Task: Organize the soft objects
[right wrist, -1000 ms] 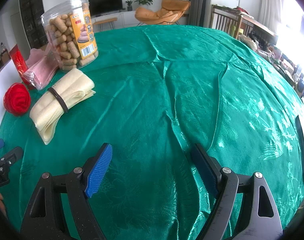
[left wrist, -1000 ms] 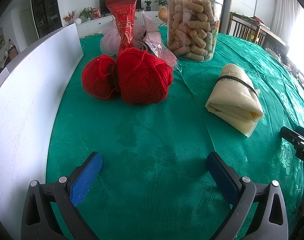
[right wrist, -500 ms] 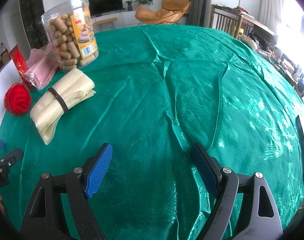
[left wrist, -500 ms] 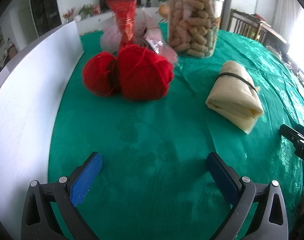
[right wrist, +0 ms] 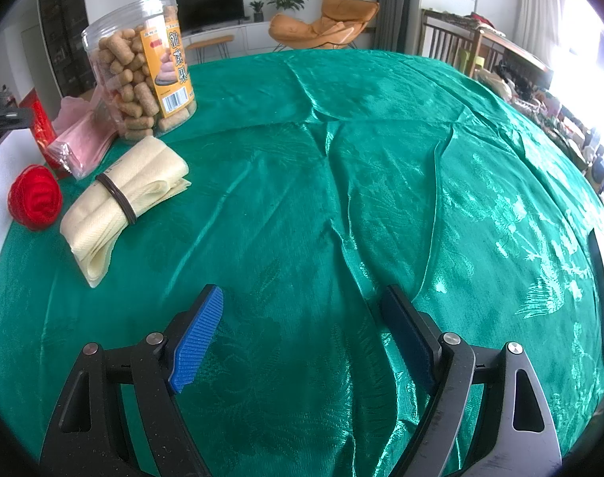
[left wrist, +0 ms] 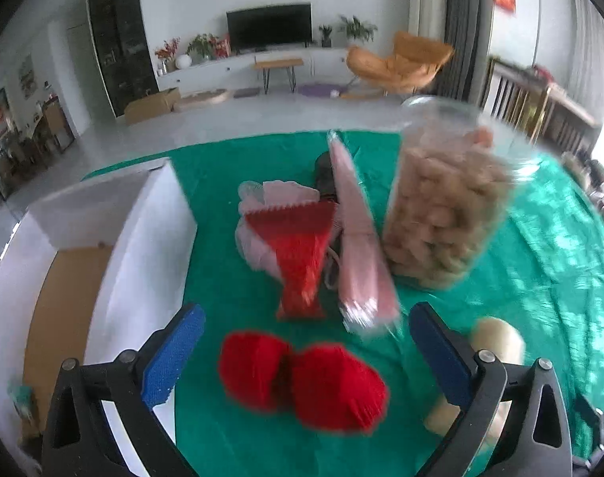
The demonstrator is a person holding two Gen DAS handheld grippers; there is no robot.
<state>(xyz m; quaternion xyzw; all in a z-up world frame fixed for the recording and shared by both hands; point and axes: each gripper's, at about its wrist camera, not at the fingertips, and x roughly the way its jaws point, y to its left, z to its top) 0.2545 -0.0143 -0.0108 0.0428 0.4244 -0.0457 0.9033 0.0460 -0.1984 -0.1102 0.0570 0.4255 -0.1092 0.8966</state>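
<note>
Red yarn [left wrist: 302, 383] — two balls joined at a narrow waist, lying on the green surface [right wrist: 341, 183]. Long axis runs crosswise to the left tongs [left wrist: 306, 348], so the pair spans most of the gap between the two fingers rather than pointing along them. It sits just below and between the blue pads [left wrist: 171, 357], close in; the left view is blurred, so contact cannot be ruled on, though no pad appears to touch it.

Left tongs — spread wide, holding nothing, looking down on the yarn from above. By my judgement the nearer tool by far, and the one placed to close on the yarn across its waist or over one ball.

White box [left wrist: 151, 238] — open, cardboard-brown floor inside, immediately to the left of the yarn and of the left tongs; the likely place for the soft things.

Beyond the yarn, further from the tongs: red packet [left wrist: 302, 262], pink packet [left wrist: 357, 246] leaning by it, clear jar of snack sticks [left wrist: 445, 214].

Cream folded cloth [right wrist: 123, 198] — banded with a dark loop, to the right of the yarn, partly hidden behind the left tool's right finger.

Right tongs [right wrist: 302, 330] — also spread, empty, over bare green cloth, well apart from the yarn and the cream cloth, which lie off to their left.
</note>
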